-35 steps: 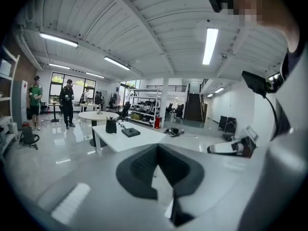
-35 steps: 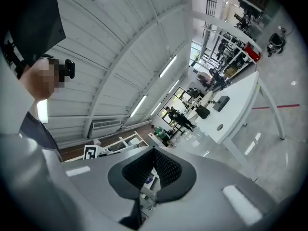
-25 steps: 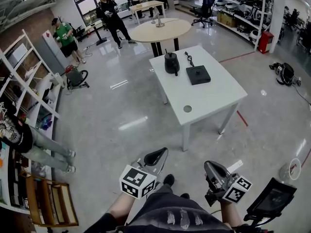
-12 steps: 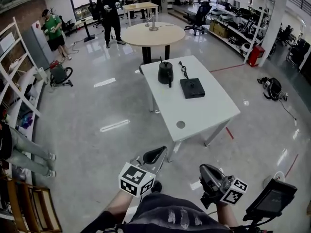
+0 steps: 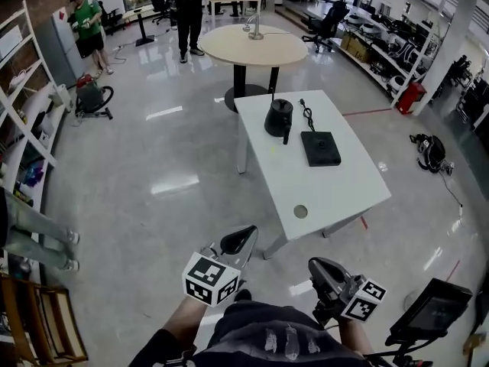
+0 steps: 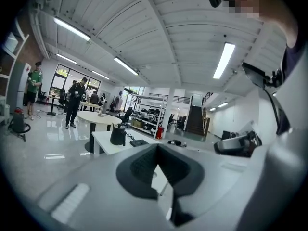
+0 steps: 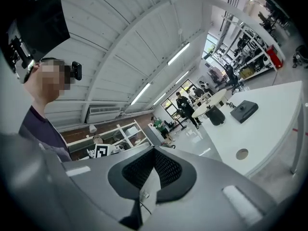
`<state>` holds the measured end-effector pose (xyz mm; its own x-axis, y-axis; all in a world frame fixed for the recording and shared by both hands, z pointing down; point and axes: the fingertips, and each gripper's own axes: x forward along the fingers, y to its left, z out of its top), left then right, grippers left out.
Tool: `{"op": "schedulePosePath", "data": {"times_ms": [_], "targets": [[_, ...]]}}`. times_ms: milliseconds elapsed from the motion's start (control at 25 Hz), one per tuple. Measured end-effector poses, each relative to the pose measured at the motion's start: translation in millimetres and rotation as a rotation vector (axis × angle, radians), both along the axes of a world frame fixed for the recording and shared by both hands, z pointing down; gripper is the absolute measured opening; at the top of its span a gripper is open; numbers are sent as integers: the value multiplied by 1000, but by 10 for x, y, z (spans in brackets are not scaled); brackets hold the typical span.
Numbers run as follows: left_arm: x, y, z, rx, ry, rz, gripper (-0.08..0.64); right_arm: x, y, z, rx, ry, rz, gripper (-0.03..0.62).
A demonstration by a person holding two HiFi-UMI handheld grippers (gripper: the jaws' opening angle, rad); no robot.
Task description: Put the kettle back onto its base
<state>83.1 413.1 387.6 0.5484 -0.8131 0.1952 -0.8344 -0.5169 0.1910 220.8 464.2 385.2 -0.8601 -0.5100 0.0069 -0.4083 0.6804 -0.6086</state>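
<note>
A: Here, at the lower left of the head view, the left gripper (image 5: 238,241) points ahead, its jaws closed together on nothing. Why is it idle?

B: By my reading, the person stands well short of the white counter (image 5: 336,193), so neither tool has work yet. The kettle (image 5: 278,118) sits in the upper centre of the frame, on the counter's far end. Its base (image 5: 320,147) lies just to the right. The two are near each other but apart, so the kettle is not seated.

A: And at the lower right?

B: The right gripper (image 5: 325,270), jaws likewise pressed together and empty. I judge that one pair would have to part before taking the handle.

A: What can't be read?

B: The kettle's handle seems to face the near side, but it is small in the frame. Whether the cord (image 5: 307,113) behind the base is plugged in cannot be told. The base's centre connector is barely a dot. The bottom edge cuts off the person's arms, and the dark screen-like device (image 5: 432,312) at the far lower right shows only in part.
</note>
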Motion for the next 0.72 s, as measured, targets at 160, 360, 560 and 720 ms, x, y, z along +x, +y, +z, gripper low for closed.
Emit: {"op": "schedulePosePath", "data": {"times_ms": [160, 360, 560, 720], "targets": [[-28, -215, -21, -5, 3, -2, -2, 6, -270, -25, 3, 28, 14, 0], [60, -506, -58, -8, -31, -17, -2, 127, -700, -8, 24, 29, 17, 0], [327, -899, -124, -20, -80, -52, -2, 357, -1180, 77, 5, -24, -11, 0], [598, -1220, -177, -17, -108, -85, -2, 593, -1543, 103, 5, -49, -52, 0]]}}
